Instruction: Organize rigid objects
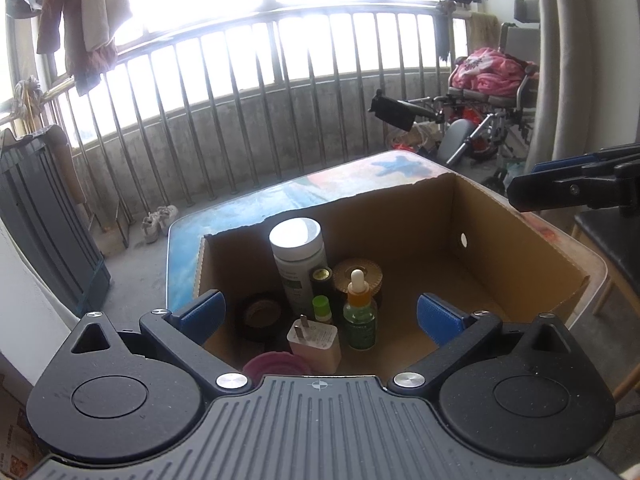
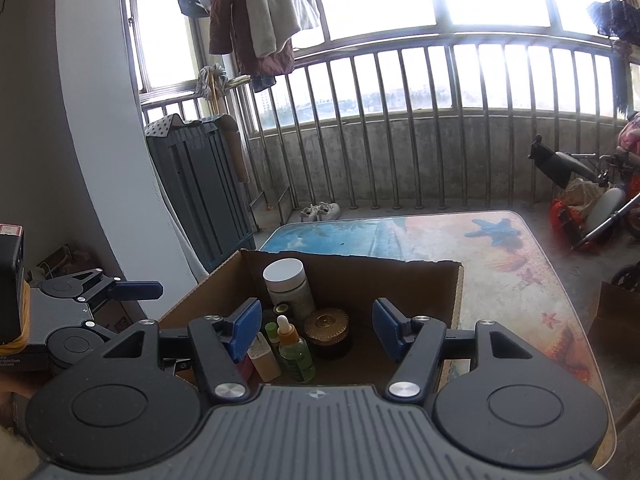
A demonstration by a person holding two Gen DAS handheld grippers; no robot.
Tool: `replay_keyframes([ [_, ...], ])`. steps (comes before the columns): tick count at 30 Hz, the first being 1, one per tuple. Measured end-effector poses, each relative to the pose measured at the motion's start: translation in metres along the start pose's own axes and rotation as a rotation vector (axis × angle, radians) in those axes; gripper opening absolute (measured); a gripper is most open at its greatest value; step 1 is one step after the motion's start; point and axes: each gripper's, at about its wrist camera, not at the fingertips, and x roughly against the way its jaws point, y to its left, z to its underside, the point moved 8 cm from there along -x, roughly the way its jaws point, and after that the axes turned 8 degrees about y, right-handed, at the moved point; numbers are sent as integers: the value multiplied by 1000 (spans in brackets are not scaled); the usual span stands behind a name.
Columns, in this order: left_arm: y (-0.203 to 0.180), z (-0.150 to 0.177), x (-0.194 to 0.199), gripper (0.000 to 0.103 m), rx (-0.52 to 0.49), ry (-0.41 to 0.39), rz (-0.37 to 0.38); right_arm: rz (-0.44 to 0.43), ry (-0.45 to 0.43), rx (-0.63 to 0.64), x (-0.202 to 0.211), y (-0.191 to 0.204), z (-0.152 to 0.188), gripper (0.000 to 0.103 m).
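A cardboard box (image 1: 500, 240) stands on the table and holds small items. Inside are a white-capped jar (image 1: 298, 256), a dropper bottle (image 1: 360, 316) with green liquid, a round gold-lidded jar (image 1: 357, 276), a white plug adapter (image 1: 314, 344), a roll of black tape (image 1: 262, 316) and a pink lid (image 1: 274, 364). My left gripper (image 1: 320, 316) hovers open over the box's near edge with nothing between its fingers. My right gripper (image 2: 314, 330) is open above the same box (image 2: 458, 300), the dropper bottle (image 2: 296, 352) and gold jar (image 2: 328, 330) below it, untouched. Each gripper shows at the other view's edge.
The table (image 2: 500, 264) has a glass top over a beach print and extends beyond the box. A metal railing (image 2: 400, 128) runs behind it. A wheelchair (image 1: 492, 112) with pink cloth stands at the right, a grey folded rack (image 2: 200, 184) at the left, shoes (image 2: 320, 211) on the floor.
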Motion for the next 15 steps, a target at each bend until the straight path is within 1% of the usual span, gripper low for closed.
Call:
replay_keyframes([
  [7, -3, -1, 2, 103, -11, -4, -16, -2, -8, 2, 2, -2, -2, 65],
  [10, -5, -1, 4, 103, -16, -9, -27, -21, -9, -2, 3, -2, 0, 65],
  [15, -7, 1, 5, 103, -7, -16, -35, -29, -5, -13, 2, -4, 5, 65],
])
